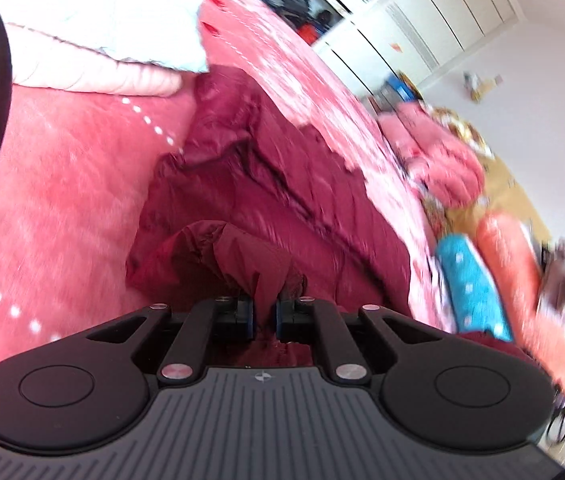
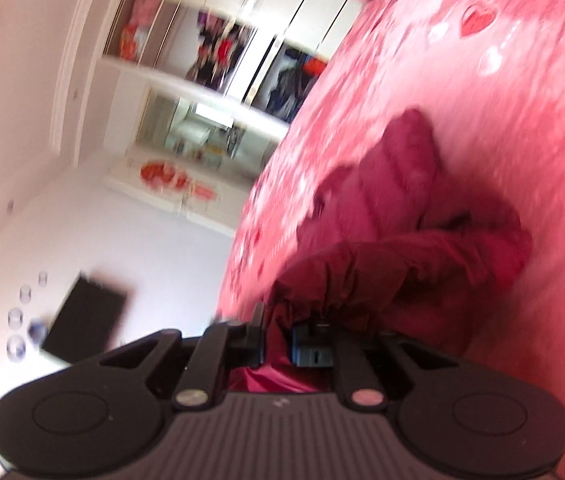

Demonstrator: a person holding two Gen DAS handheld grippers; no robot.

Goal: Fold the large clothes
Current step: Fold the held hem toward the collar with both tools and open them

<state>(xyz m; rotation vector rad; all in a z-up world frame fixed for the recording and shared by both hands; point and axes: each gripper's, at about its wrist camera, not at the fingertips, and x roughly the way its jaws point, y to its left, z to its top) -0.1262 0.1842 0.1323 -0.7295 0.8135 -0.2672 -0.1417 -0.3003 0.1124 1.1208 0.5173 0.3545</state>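
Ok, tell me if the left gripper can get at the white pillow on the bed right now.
Probably not yet. The left gripper is shut on a fold of the maroon jacket, so it is occupied. The white pillow lies beyond the jacket, nothing covering it; releasing the cloth first would free the way.

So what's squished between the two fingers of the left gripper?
A bunched fold of the dark red jacket. The left gripper has it pinched between its blue pads, seen in the left wrist view. The right gripper pinches jacket fabric too.
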